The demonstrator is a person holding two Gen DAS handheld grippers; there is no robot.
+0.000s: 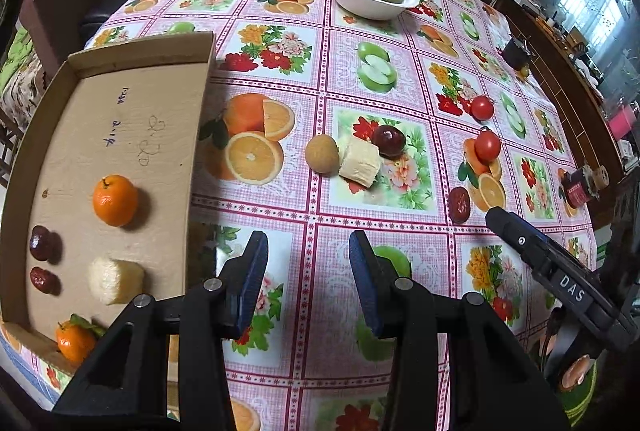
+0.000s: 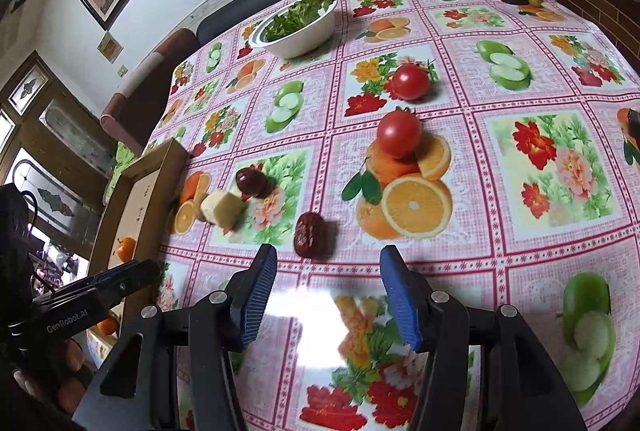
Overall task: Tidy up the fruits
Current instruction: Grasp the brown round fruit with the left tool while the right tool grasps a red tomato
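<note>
The left gripper (image 1: 308,283) hangs open and empty; the cardboard tray (image 1: 120,135) just to its left holds an orange (image 1: 115,200), two dates and a banana chunk, which the right view barely shows. The right gripper (image 2: 328,295) gapes wide, empty, a dried date (image 2: 309,234) just ahead. Farther on sit two tomatoes (image 2: 399,133), then a bowl of greens (image 2: 296,27).
</note>
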